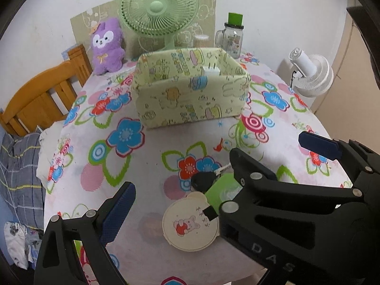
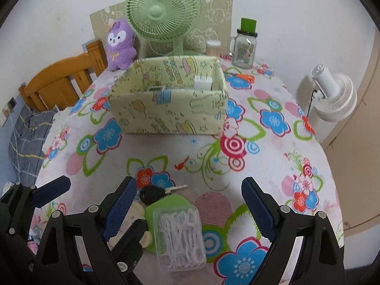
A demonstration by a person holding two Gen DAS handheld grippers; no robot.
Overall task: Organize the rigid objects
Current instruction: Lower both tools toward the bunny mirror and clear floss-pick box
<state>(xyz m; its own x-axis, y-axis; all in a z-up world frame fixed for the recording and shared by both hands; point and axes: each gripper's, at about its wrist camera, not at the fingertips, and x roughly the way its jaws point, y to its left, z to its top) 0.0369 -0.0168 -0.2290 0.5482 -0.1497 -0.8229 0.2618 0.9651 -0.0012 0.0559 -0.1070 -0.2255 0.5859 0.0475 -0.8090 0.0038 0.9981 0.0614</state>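
Observation:
A clear box of floss picks (image 2: 181, 234) with a green lid lies near the table's front edge, between the open fingers of my right gripper (image 2: 190, 211). A black-headed key (image 2: 155, 193) lies just beyond it. A round cream tin with a bear picture (image 1: 190, 223) lies left of it, partly under the right gripper's left finger. My left gripper (image 1: 216, 180) is open, straddling the tin, the key (image 1: 205, 180) and the green lid (image 1: 223, 191). A pale green patterned storage box (image 2: 168, 109) stands mid-table with a white charger (image 2: 203, 82) inside.
A green desk fan (image 2: 163, 11), a purple plush (image 2: 120, 45), a glass mug jar with a green lid (image 2: 244, 47) and a cotton swab tub (image 2: 212, 46) stand at the back. Orange scissors (image 2: 242, 76) lie behind the box. A wooden chair (image 2: 61, 80) is left, a white fan (image 2: 332, 95) right.

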